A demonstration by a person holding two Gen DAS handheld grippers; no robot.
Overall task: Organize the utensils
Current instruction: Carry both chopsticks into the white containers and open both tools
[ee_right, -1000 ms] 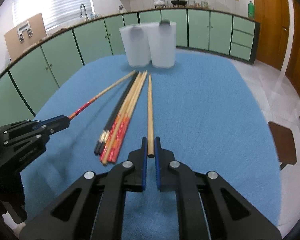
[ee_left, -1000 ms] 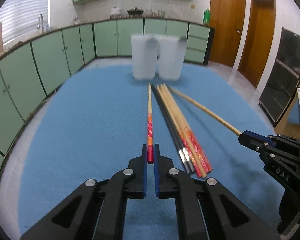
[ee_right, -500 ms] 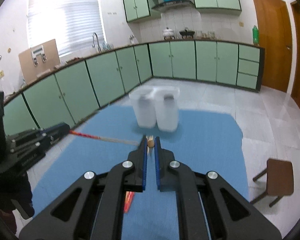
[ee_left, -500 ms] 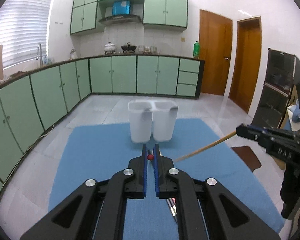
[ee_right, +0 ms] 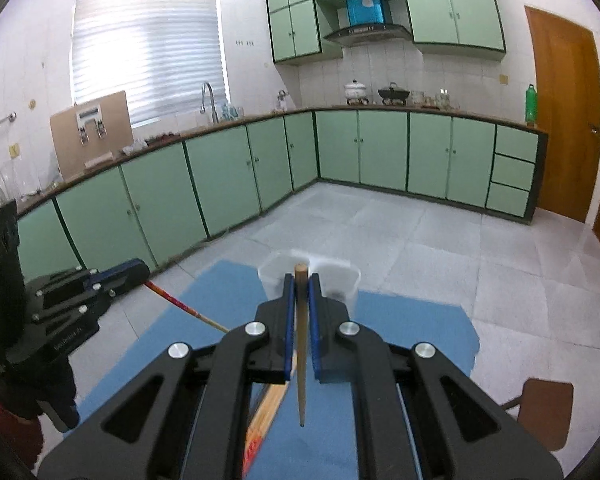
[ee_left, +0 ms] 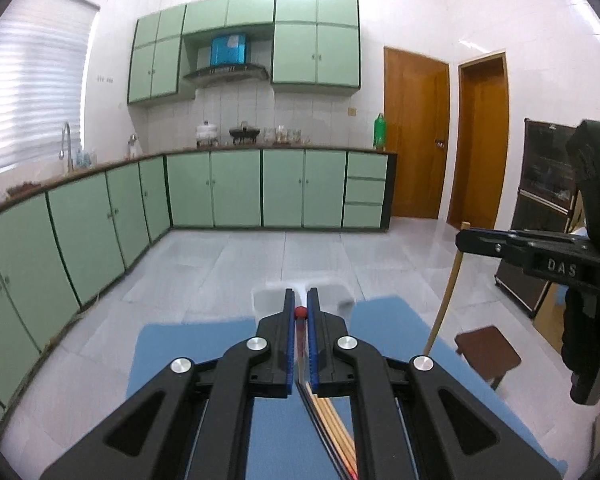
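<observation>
- My left tool (ee_left: pixel 299 312) pinches a red-tipped wooden chopstick (ee_left: pixel 299 313), now hanging near-vertical, point down.
- My right tool (ee_right: pixel 301 284) pinches a plain wooden chopstick (ee_right: pixel 300 344), swung upright since lying flat on the blue-covered table (ee_right: pixel 412 328).

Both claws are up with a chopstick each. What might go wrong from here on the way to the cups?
1. The right claw pinches the plain wooden chopstick near its top, so the long hanging end may swing and miss the white cups.
2. The left claw grips the red-tipped chopstick only at its very tip; it might slip out.
3. The two claws are close, so the sticks could cross.
</observation>
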